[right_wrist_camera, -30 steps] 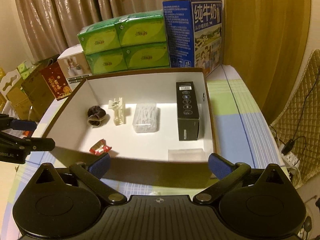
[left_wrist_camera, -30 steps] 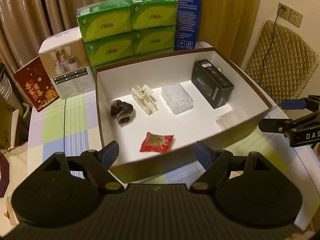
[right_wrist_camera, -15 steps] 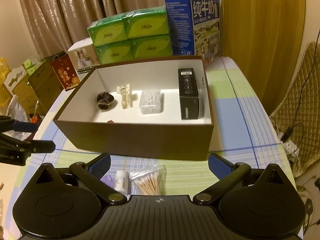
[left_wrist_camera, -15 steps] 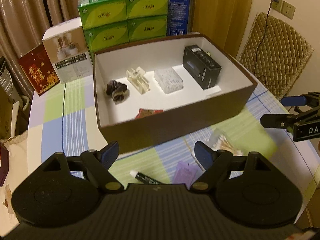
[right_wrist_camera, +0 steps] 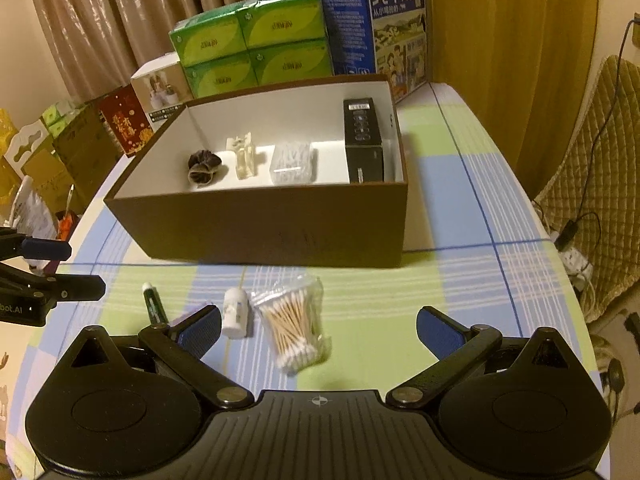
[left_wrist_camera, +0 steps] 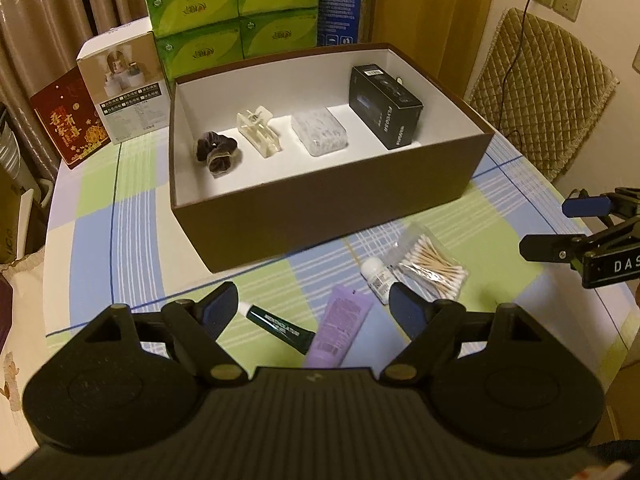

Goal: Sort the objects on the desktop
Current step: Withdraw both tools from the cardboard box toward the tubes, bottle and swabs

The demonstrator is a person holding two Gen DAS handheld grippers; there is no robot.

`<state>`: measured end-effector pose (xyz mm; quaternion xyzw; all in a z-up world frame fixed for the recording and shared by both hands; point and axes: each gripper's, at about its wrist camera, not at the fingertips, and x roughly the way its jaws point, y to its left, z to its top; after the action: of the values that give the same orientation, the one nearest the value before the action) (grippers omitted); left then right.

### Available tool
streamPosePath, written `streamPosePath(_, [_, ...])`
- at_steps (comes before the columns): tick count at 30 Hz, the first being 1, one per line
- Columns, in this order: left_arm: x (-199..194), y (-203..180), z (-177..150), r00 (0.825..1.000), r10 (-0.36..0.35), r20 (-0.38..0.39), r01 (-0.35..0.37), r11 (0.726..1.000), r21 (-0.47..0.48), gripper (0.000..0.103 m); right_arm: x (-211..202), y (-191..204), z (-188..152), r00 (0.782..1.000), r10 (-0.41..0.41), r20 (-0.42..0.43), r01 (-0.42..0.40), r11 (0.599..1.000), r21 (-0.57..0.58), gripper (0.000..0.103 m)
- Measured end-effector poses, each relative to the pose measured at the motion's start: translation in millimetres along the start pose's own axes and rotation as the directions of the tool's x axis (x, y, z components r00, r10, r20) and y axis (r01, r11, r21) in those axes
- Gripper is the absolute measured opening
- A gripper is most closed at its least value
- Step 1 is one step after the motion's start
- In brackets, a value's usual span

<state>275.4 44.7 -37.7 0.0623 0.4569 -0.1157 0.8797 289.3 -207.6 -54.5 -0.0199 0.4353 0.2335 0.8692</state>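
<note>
A brown box (left_wrist_camera: 320,204) (right_wrist_camera: 260,228) with a white inside holds a dark scrunchie (left_wrist_camera: 216,152), a cream hair clip (left_wrist_camera: 260,132), a clear case (left_wrist_camera: 320,136) and a black box (left_wrist_camera: 384,104). On the cloth in front lie a bag of cotton swabs (left_wrist_camera: 432,260) (right_wrist_camera: 296,328), a small white bottle (left_wrist_camera: 378,280) (right_wrist_camera: 235,312), a purple tube (left_wrist_camera: 340,328) and a dark green tube (left_wrist_camera: 280,326) (right_wrist_camera: 154,306). My left gripper (left_wrist_camera: 316,308) is open above the tubes. My right gripper (right_wrist_camera: 320,326) is open above the swabs.
Green tissue packs (left_wrist_camera: 236,12), a blue milk carton (right_wrist_camera: 376,28), a white product box (left_wrist_camera: 124,84) and a red box (left_wrist_camera: 68,120) stand behind the brown box. A quilted chair (left_wrist_camera: 548,96) is to the right. The table edge curves close on both sides.
Both grippers have pulled back and away from the box. The loose items on the cloth in front of it have come into view. Both stay open.
</note>
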Motion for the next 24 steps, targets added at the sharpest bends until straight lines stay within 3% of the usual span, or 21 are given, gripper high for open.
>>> streamPosePath(24, [21.4, -14.9, -46.7, 0.997, -0.008, -0.073, 0.007, 1.0, -0.009, 0.079, 7.9, -10.2, -39.0, 0.996, -0.008, -0.087, 0.008, 1.0, 0.007, 0.101])
